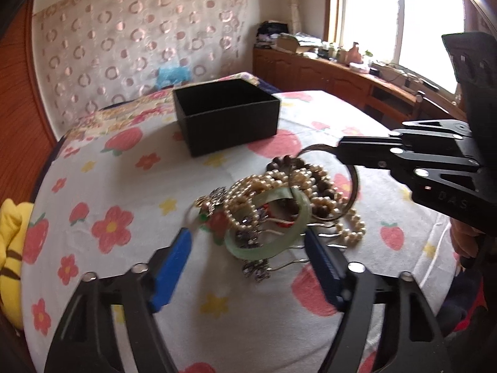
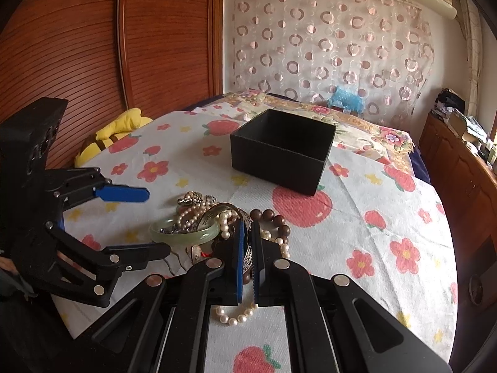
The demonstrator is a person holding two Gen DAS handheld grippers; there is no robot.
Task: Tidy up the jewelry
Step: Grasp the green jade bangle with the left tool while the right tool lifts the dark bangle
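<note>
Right gripper pinched tight on a silver metal bangle, pads clamped on its band. Left gripper stands fairly wide, blue pads either side of the green jade bangle, not pressing on it that I can see.

The jewelry pile sits on the bedsheet just ahead of both grippers: pearl strands, dark wooden bead bracelet, brooches, hair clips, all tangled together.

Risks, judged:
- The metal bangle looks threaded through pearls and beads; lifting it likely drags the whole clump along or snaps a strand.
- The grip is on a thin, slick edge, so the bangle could twist or slip out.
- The jade bangle is hard and smooth; closing off-centre could squirt it sideways, and a drop onto other pieces could chip it.
- The soft sheet gives under pressure, so a low pad may snag fabric.
- The grippers are near each other; they could collide over the pile.

Black open box stands beyond the pile, apart from it, looks empty.

Surface: bed with white strawberry-and-flower sheet. Yellow striped plush at the edge. Farther: a circle-pattern curtain, a wood panel wall, a cluttered wooden cabinet under a bright window.
</note>
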